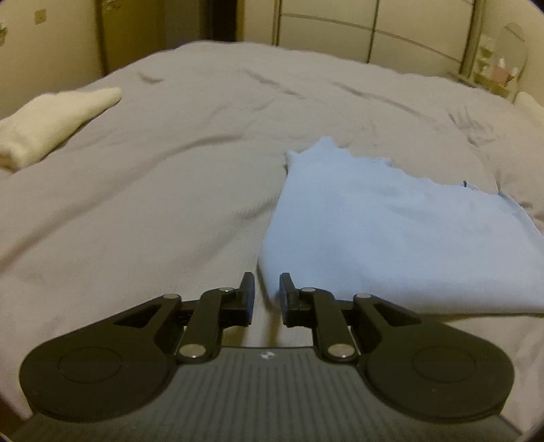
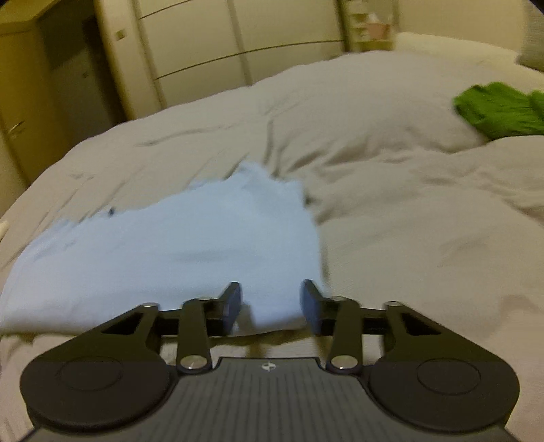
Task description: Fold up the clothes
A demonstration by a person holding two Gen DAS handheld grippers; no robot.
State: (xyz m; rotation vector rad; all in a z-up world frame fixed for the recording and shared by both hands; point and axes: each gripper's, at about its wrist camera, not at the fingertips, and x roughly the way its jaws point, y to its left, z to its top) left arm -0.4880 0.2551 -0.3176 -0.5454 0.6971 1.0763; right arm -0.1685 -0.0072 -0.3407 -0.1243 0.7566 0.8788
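surface: grey bed cover (image 1: pixel 176 190), wrinkled, fills most of both views
task item: light blue garment (image 1: pixel 401 238), lying flat on the bed cover, looks folded at least once; far edge ragged/uneven, near edge straighter
garment in left wrist view: right half of frame, near left corner sits right at the fingertips
garment in right wrist view: left and centre of frame, near right corner sits between the fingers; blurry
left gripper: left gripper (image 1: pixel 267 295) low over the bed at the garment's near left corner; jaws parted by a narrow gap, blue cloth edge shows in that gap; cannot tell if the pads touch the cloth or pinch it
right gripper: right gripper (image 2: pixel 271 302) low over the garment's near right corner; jaws parted wider than the left ones, blue cloth lies between and under the fingers, nothing clamped
other clothes: cream folded item (image 1: pixel 47 122) far left on the bed, well apart from the blue garment; green garment (image 2: pixel 499 108) bunched up, far right on the bed, well apart too
background: pale wardrobe doors (image 1: pixel 374 27) beyond the far side of the bed; small shelf with items (image 1: pixel 496 64) far right, too blurred to tell what; white pillow (image 2: pixel 452 44) at the far right of the bed
image quality: right wrist view motion-blurred, fine cloth detail not readable
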